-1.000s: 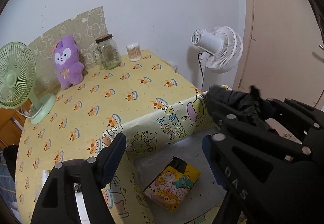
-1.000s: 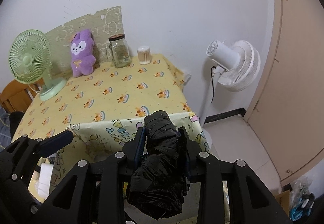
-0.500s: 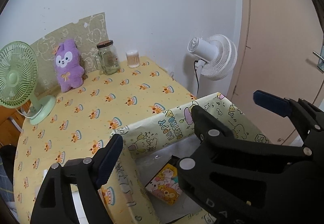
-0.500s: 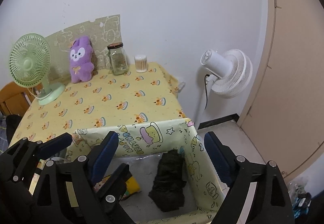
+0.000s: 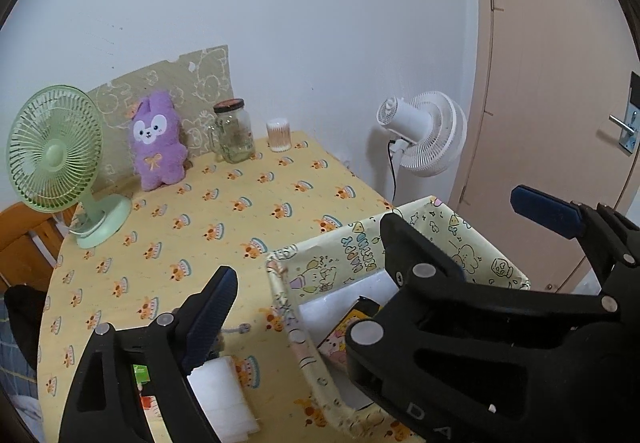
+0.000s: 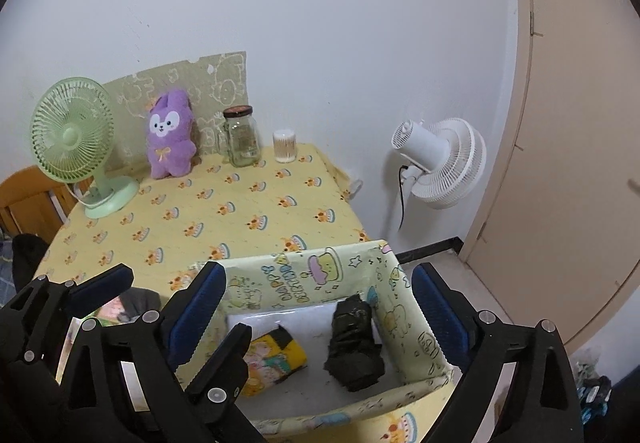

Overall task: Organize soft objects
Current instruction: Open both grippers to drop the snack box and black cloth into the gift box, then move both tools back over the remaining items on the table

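The crumpled black plastic bag bundle (image 6: 354, 345) lies in the cartoon-printed fabric bin (image 6: 416, 327) on the counter (image 6: 224, 211). Both the right tool (image 6: 316, 307) and left tool (image 5: 400, 243) are released, their jaws having just been opening, with nothing gripped. The bundle is judged light and compressible; its middle should be pinched.

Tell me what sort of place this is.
Most likely a room in a home. A small table under a cartoon-print cloth stands against a plain wall, with a purple plush toy and a green desk fan on it, and a white standing fan beside an interior door.
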The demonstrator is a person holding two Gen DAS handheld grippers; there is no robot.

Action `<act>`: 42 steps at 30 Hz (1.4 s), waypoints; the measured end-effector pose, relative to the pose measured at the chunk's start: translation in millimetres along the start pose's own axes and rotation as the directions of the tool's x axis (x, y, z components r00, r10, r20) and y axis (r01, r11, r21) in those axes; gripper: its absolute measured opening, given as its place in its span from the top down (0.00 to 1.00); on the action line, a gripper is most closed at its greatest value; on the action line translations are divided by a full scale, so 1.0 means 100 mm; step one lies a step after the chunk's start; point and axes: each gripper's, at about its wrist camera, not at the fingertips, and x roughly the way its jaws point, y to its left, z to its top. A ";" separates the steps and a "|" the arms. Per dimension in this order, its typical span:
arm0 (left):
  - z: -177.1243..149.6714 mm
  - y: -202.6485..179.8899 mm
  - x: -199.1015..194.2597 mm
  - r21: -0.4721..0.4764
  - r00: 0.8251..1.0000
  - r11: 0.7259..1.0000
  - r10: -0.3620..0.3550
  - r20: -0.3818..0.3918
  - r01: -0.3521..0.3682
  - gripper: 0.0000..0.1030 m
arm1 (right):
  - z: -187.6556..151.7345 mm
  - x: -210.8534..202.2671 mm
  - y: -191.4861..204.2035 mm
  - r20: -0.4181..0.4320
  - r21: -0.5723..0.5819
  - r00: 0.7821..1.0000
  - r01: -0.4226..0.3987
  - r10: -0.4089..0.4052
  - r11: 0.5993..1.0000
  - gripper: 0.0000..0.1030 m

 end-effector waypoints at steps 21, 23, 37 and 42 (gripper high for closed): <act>-0.16 0.48 -0.61 -0.046 0.994 0.997 0.060 0.090 -0.056 0.05 | 0.03 -0.55 0.54 0.093 -0.033 0.995 -0.039 0.042 0.999 0.00; -0.18 0.53 -0.66 -0.046 0.993 0.997 0.073 0.095 -0.069 0.05 | 0.02 -0.58 0.60 0.097 -0.032 0.994 -0.050 0.052 0.998 0.00; -0.34 0.84 -0.76 -0.072 0.985 0.990 0.132 0.109 -0.124 0.04 | -0.04 -0.64 1.00 0.117 -0.050 0.988 -0.093 0.098 0.994 0.00; -0.44 0.95 -0.75 -0.087 0.985 0.987 0.143 0.095 -0.135 0.04 | -0.09 -0.59 1.12 0.103 -0.059 0.989 -0.103 0.109 0.993 0.00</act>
